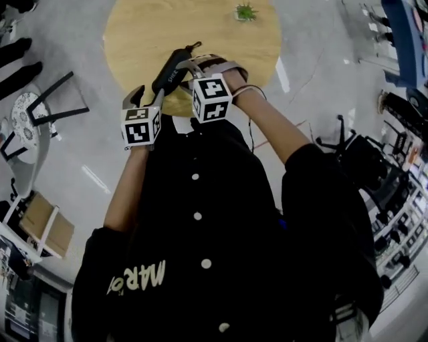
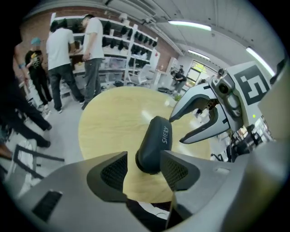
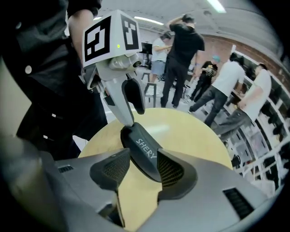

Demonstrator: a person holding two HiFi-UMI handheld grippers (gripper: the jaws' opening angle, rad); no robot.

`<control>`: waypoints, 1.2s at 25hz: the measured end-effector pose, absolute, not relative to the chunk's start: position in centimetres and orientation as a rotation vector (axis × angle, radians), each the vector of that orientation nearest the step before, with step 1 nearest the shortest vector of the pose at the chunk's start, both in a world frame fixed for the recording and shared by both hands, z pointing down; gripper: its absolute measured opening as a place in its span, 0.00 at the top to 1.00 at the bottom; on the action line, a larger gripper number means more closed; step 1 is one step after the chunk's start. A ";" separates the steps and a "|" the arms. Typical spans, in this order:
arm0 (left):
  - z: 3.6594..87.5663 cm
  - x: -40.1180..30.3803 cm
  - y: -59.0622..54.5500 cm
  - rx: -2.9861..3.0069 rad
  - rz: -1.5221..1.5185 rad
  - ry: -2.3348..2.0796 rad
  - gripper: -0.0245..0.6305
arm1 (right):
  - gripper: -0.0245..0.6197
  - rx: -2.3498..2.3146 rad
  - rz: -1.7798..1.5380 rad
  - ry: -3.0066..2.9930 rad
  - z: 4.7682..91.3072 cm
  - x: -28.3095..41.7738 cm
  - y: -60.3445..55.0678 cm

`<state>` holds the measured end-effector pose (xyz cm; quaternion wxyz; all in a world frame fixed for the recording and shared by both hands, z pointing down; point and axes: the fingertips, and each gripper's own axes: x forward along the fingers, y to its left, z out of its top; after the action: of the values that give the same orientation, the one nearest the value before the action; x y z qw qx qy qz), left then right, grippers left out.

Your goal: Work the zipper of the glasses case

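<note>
Round wooden table point(image 1: 134, 33) below, with a small plant point(image 1: 245, 11) at its far edge. Both grippers are up in the air over the near edge, in front of the person's black jacket point(image 1: 200, 220).

Left gripper point(image 2: 144, 166) is clenched on one end of the glasses case point(image 1: 170, 72), carrying it tilted and clear of the table. Right gripper point(image 3: 142, 165) is spread wide with the case's other end lying between its pads. The pads don't look to be pressing, so it is released, not grasping.

The case is a black hard shell and looks closed in all three views. The zipper line is not readable anywhere (the shell faces the cameras and the seam is too dark). A thin bit point(image 1: 193, 47) sticks out at the case's far end in the head view. Could be the pull or a loop, too small to say.

Progress, my read: the case is lifted and held, so that part is done. No pull is pinched right now, and I can't tell whether the zipper has been run. Left to do: right gripper finds the pull, nips it, and draws it round the shell while left holds firm
</note>
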<state>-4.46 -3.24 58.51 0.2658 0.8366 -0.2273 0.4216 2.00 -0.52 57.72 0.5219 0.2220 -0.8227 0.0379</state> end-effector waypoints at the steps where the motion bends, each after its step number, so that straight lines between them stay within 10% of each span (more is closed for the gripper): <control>1: 58.9 -5.0 -2.9 2.218 1.113 -0.645 0.63 | 0.66 0.484 0.061 -1.974 58.0 1.7 -0.8; 22: 63.4 -5.1 1.0 2.048 0.998 -0.915 0.67 | 0.69 -0.127 -0.126 -1.922 60.6 -1.1 -1.1; 30: 64.6 -4.5 1.0 2.022 1.044 -0.955 0.82 | 0.69 -0.161 -0.076 -1.901 60.4 -1.5 -1.2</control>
<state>-4.48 1.00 64.55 0.3307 0.7732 -0.3654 0.3992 -1.47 -1.22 60.40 0.5781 -0.0690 -0.8124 -0.0324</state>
